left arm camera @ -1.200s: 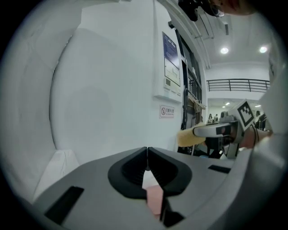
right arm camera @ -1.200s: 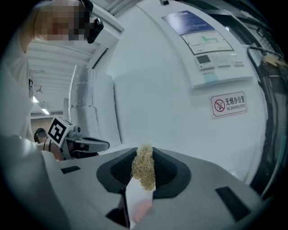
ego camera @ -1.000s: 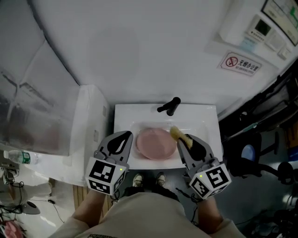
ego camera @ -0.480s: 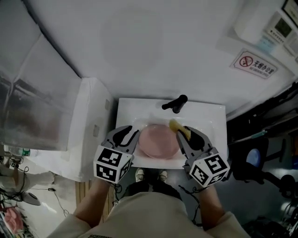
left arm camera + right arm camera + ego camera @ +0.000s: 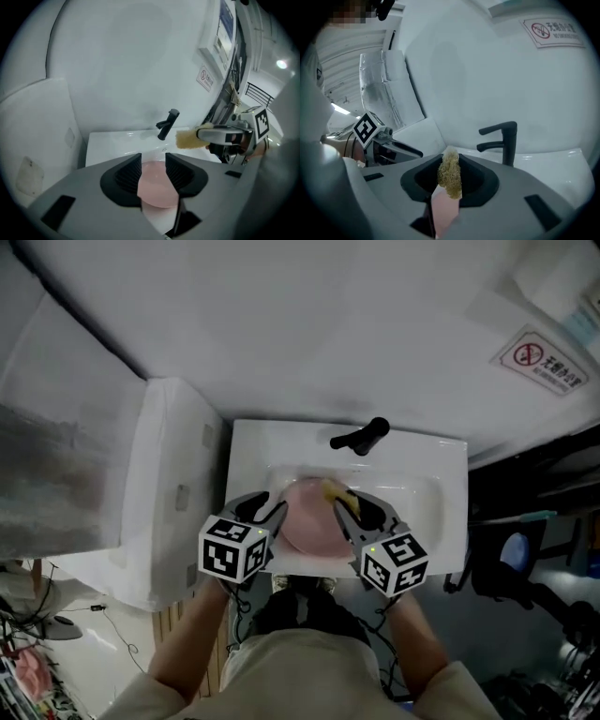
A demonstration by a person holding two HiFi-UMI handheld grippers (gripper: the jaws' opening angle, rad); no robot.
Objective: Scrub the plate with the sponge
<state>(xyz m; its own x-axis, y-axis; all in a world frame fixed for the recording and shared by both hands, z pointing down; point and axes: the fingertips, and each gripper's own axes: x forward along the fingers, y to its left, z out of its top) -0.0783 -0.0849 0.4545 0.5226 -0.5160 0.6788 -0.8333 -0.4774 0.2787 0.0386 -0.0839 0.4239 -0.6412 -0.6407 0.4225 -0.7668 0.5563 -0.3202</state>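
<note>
Plate (image 5: 309, 524), pink and round, is lying in the white sink (image 5: 441, 486), with the black faucet (image 5: 361, 437) at its 12 o'clock. I've got my left gripper (image 5: 262, 511) in at the plate's 9 o'clock edge. Its jaws have just been opening and now stand spread, and its own view shows the pink plate through the gap with neither pad pressing on it. My right gripper (image 5: 351, 506) is at the 3 o'clock side, jaws pinched on the yellow sponge (image 5: 451, 174), which stands upright between the pads and pokes out past the tips. In the head view the sponge sits over the plate's 1 o'clock rim; whether it touches the plate, I can't tell.
</note>
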